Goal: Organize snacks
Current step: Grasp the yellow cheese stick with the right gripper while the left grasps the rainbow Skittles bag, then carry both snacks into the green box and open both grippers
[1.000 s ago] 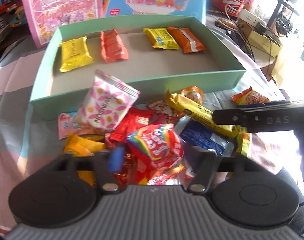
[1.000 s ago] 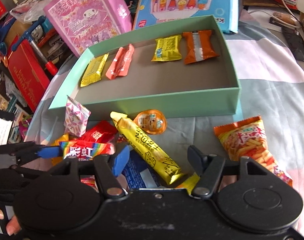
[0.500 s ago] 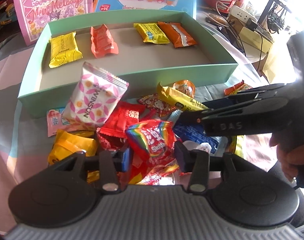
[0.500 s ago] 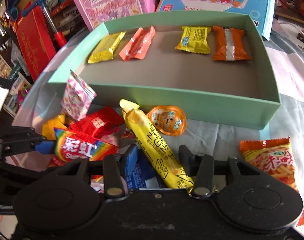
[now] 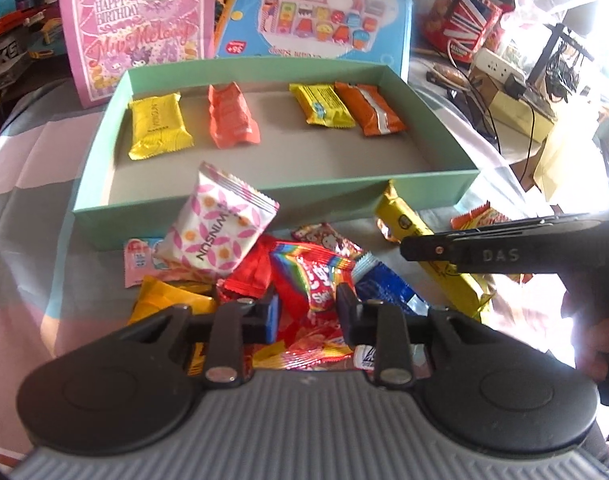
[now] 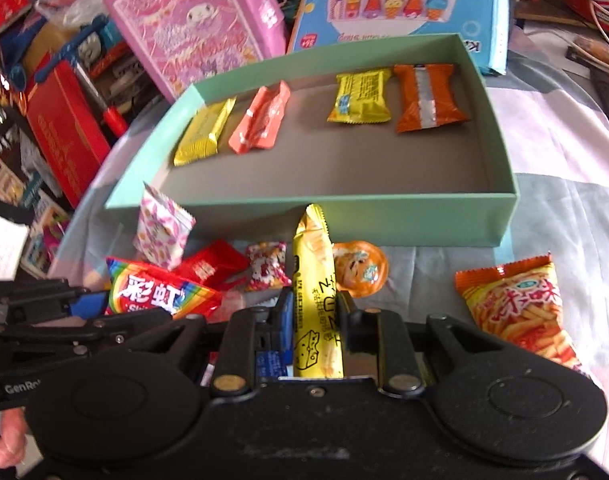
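Note:
A shallow green box [image 5: 264,200] holds a yellow pack [image 5: 158,126], a coral pack [image 5: 230,116], another yellow pack [image 5: 320,104] and an orange pack [image 5: 370,108] along its far wall. In front of it lies a snack pile. My left gripper [image 5: 307,310] is closing its jaws on the rainbow candy bag [image 5: 316,276], and the pads touch both sides. My right gripper [image 6: 315,320] is shut on the long yellow cheese bar [image 6: 314,280], whose far end points at the box wall [image 6: 384,220]. In the left wrist view the right gripper [image 5: 424,246] comes in from the right.
The pile also holds a pink-white Winsun pack [image 5: 216,232], a red pack [image 5: 252,276], a blue pack [image 5: 388,292], an orange jelly cup [image 6: 358,270] and an orange chips bag [image 6: 516,304]. A pink birthday bag [image 5: 140,24] and a blue toy box [image 5: 324,20] stand behind the box.
The right jaws have come together on the yellow bar, which now lies straight along the fingers. The left jaws have narrowed around the rainbow bag.

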A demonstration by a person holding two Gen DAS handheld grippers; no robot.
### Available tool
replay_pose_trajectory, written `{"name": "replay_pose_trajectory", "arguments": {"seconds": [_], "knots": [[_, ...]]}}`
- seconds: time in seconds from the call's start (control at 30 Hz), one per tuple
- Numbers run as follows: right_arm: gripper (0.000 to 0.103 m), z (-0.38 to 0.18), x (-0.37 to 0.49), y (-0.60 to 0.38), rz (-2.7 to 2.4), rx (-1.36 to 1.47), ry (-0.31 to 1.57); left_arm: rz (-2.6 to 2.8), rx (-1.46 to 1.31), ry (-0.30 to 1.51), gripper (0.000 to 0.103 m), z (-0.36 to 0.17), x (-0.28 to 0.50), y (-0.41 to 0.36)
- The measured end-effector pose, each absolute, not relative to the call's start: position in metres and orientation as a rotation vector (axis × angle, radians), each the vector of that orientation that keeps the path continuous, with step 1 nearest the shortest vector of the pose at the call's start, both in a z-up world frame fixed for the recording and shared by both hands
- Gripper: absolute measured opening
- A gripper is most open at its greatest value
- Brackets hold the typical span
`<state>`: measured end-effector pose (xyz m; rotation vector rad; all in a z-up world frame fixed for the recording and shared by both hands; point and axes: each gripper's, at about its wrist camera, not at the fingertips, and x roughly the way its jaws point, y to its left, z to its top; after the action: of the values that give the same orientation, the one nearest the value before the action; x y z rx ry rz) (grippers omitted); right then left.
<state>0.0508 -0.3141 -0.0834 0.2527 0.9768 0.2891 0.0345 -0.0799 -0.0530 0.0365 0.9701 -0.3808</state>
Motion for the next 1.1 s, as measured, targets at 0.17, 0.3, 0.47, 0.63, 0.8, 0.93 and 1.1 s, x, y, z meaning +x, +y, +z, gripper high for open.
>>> {"name": "replay_pose_trajectory", "arguments": {"seconds": [0.17, 0.3, 0.47, 0.63, 0.8, 0.93, 1.1], "knots": [[0.022, -0.069, 0.05, -0.327, 0.286, 0.332, 0.949, -0.382, -0.008, 0.935, 0.028, -0.032, 0.038, -0.075], [0.021, -0.057, 0.054, -0.335, 0.285, 0.386, 0.923, -0.385, -0.029, 0.899, 0.028, -0.016, 0.046, -0.074], [0.021, -0.043, 0.062, -0.341, 0.281, 0.395, 0.887, -0.363, -0.049, 0.889, 0.028, -0.01, 0.068, -0.075], [0.021, -0.059, 0.063, -0.333, 0.306, 0.341, 0.965, -0.368, -0.059, 0.915, 0.028, -0.019, 0.069, -0.074], [0.021, -0.089, 0.062, -0.323, 0.309, 0.322, 1.054, -0.371, -0.072, 0.945, 0.028, -0.03, 0.065, -0.071], [0.023, -0.091, 0.064, -0.315, 0.342, 0.284, 1.071, -0.373, -0.075, 0.949, 0.028, -0.032, 0.064, -0.069], [0.028, -0.086, 0.056, -0.312, 0.358, 0.243, 1.1, -0.38, -0.074, 0.954, 0.028, -0.034, 0.062, -0.068]]}}
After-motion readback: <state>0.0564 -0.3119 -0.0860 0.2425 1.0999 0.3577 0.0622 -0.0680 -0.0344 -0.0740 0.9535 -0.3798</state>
